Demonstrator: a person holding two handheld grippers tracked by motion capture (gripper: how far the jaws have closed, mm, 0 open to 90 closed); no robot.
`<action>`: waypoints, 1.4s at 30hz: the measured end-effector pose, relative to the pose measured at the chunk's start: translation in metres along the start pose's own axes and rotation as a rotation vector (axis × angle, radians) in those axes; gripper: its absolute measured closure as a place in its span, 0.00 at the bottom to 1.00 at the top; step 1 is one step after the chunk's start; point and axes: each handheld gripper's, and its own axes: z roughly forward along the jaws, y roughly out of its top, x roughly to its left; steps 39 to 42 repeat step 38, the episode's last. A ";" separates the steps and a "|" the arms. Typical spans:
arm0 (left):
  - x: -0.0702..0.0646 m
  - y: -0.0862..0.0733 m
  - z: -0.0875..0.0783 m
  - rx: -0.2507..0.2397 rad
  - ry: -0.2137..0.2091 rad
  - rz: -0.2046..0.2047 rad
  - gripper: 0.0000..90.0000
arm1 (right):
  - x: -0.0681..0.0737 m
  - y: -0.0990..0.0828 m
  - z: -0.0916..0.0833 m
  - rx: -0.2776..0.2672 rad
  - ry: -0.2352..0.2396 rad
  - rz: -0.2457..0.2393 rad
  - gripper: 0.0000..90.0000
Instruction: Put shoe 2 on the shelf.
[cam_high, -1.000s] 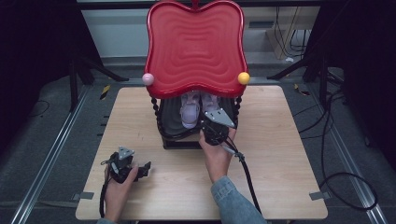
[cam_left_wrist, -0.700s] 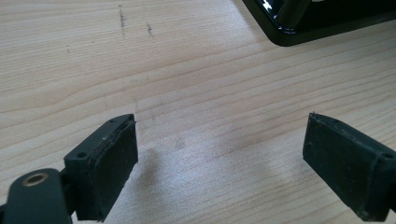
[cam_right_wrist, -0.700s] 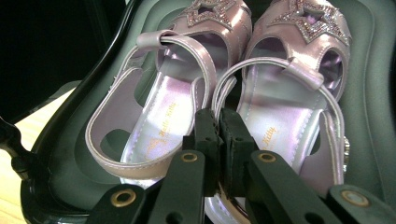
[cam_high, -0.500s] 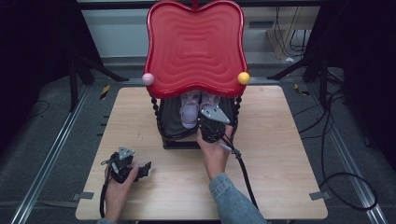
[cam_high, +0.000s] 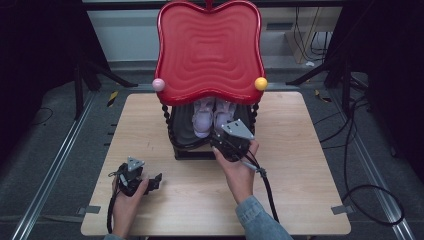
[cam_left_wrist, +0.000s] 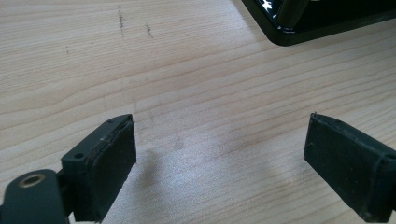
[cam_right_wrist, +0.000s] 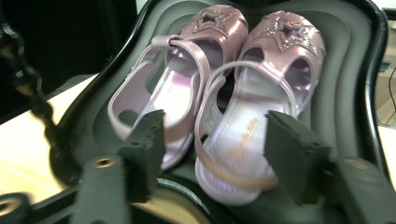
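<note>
My right hand-held gripper (cam_right_wrist: 212, 154) has just been opening; its jaws stand apart around the heel of the right-hand pink glittery strap sandal (cam_right_wrist: 254, 116), not pressing it. This sandal sits beside its mate (cam_right_wrist: 175, 84) on the black lower shelf (cam_right_wrist: 345, 93) under the red wavy top (cam_high: 210, 50). My left hand-held gripper (cam_left_wrist: 219, 158) gapes over the bare wooden table (cam_left_wrist: 196, 70).

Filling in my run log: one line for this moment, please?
right gripper: just opened, jaws flank right sandal's heel | left gripper: open over table
</note>
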 end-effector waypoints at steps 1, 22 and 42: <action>0.000 0.000 0.000 0.002 0.000 0.001 0.09 | -0.001 -0.001 -0.005 0.002 0.003 -0.005 0.38; 0.002 -0.007 0.014 0.034 0.014 0.019 0.04 | -0.103 -0.110 -0.048 0.300 -0.038 0.050 0.09; 0.003 -0.009 0.015 0.020 0.008 0.023 0.01 | -0.130 -0.143 -0.028 0.453 -0.098 0.077 0.07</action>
